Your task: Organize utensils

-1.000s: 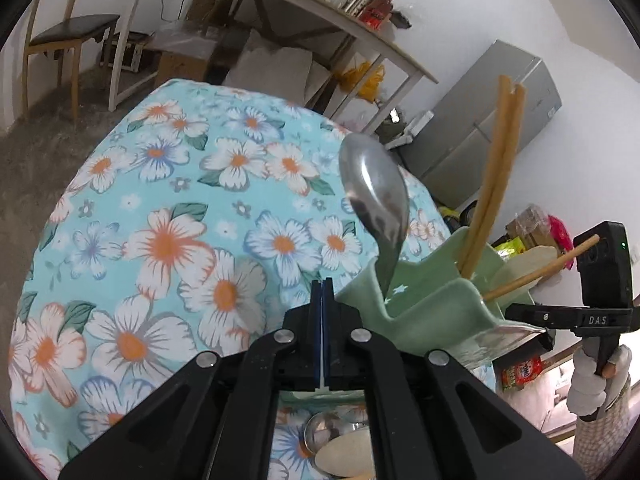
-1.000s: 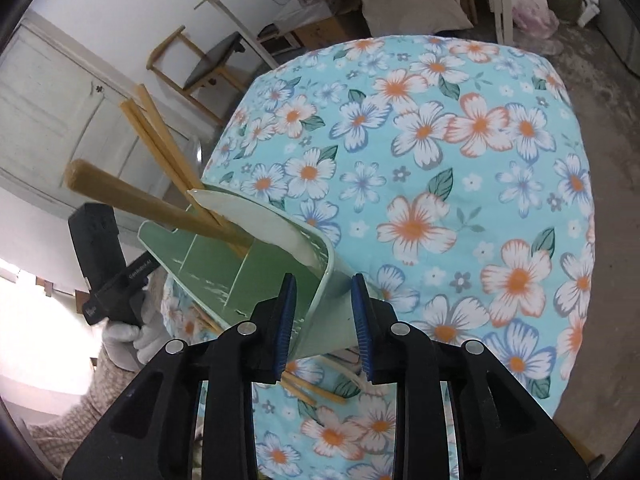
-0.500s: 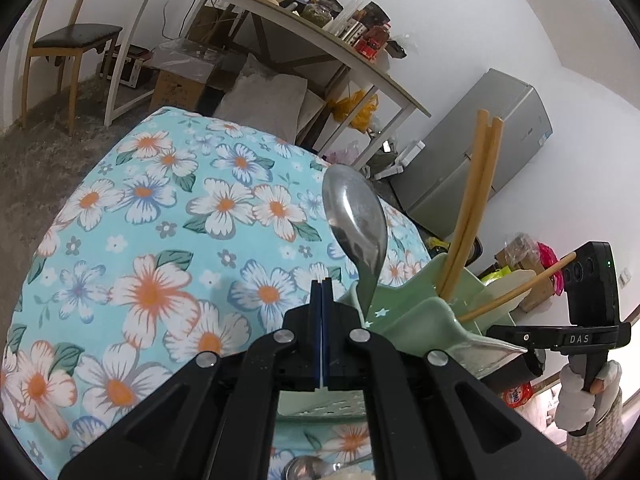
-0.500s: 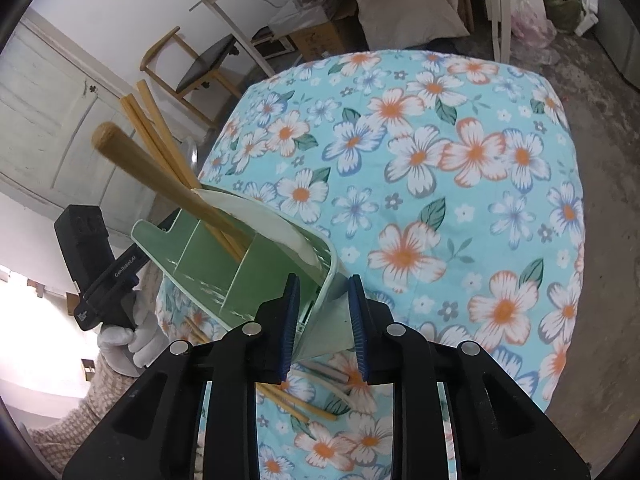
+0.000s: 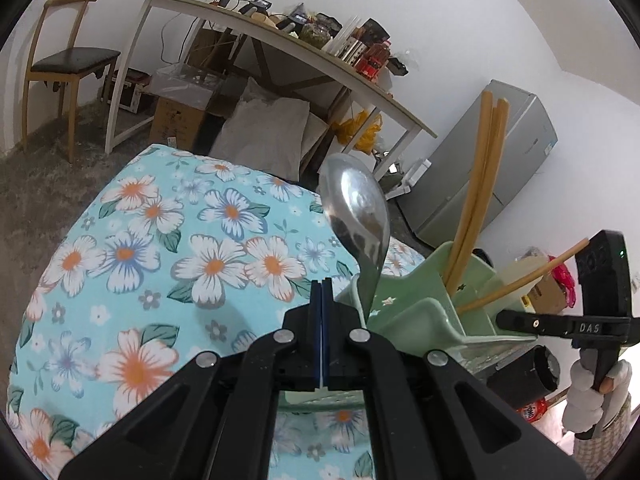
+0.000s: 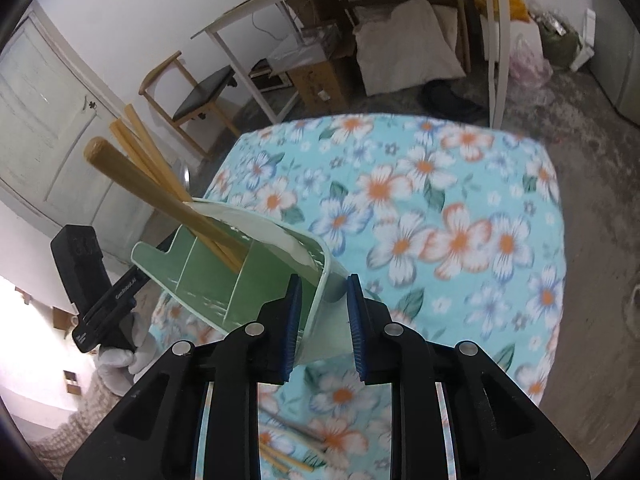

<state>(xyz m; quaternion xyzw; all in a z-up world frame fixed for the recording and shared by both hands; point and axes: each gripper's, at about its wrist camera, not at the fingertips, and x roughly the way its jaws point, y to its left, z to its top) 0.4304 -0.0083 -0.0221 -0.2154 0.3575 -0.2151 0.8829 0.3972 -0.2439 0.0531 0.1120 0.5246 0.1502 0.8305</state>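
The green utensil caddy is off the floral tablecloth, carried between both hands. The right gripper clamps one end wall of the caddy, its blue pads pressing either side of the thin plastic, the jaws having just closed a little tighter on it. The left gripper is fully shut, pads flat together; the caddy's rim sits right at its tips, at 3 o'clock of them, but whether a thin edge is pinched there I cannot tell.

The caddy already holds a metal spoon standing bowl-up in the near compartment, a pair of wooden chopsticks upright at 1 o'clock, and a round wooden handle leaning out towards 10 o'clock in the right view. More chopsticks lie loose on the cloth at 6 o'clock, under the right gripper.

This looks like the repositioning step. Next, probably, the caddy should be set down level, then released, so the remaining utensils can be collected without tipping the tall contents.
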